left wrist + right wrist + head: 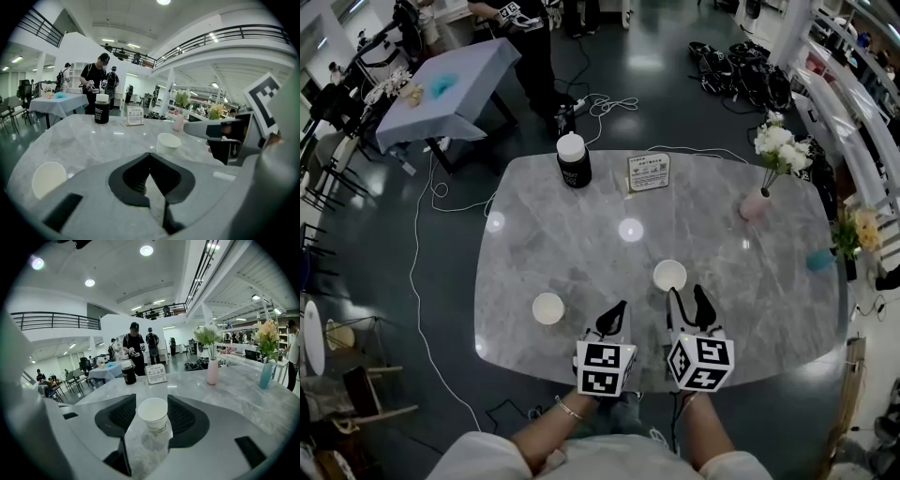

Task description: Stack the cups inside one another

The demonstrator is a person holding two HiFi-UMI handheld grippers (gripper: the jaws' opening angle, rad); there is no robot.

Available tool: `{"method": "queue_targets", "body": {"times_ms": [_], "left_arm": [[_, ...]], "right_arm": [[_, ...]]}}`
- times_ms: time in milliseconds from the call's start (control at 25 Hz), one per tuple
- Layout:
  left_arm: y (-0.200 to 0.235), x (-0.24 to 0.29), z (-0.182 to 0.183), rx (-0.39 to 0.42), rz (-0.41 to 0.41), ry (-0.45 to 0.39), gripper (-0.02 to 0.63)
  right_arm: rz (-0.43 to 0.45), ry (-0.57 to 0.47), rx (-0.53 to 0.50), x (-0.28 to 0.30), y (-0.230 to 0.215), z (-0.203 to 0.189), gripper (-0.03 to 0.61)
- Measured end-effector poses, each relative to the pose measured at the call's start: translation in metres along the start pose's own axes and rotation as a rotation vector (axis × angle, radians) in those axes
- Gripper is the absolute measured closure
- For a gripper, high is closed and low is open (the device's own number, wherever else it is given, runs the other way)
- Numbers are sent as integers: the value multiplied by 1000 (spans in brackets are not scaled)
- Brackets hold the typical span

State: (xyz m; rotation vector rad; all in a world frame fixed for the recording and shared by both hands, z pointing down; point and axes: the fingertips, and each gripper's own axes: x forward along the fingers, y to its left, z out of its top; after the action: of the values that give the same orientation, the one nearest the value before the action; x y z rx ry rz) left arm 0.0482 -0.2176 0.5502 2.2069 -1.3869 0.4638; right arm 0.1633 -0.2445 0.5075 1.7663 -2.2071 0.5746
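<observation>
Paper, likely light and crushable, the right cup (153, 416) sits untouched at the spread jaws of the right gripper (151, 397), best pinched gently by its wall, while the left gripper (150, 157) is closed and empty.

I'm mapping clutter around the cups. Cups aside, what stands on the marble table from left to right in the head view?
Black bottle with white lid, sign card, pink vase of white flowers, teal vase.

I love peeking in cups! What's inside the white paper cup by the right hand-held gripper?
From above, the white paper cup shows only a bare white inside. In the right gripper view its own wall covers the bottom.
</observation>
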Motion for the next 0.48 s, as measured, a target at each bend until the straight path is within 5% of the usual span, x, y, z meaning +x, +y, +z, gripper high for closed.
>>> {"method": "queue_targets", "body": {"times_ms": [480], "left_arm": [[-24, -28, 15, 1, -22, -62, 618]], "right_arm": [[-34, -54, 15, -46, -4, 11, 540]]}}
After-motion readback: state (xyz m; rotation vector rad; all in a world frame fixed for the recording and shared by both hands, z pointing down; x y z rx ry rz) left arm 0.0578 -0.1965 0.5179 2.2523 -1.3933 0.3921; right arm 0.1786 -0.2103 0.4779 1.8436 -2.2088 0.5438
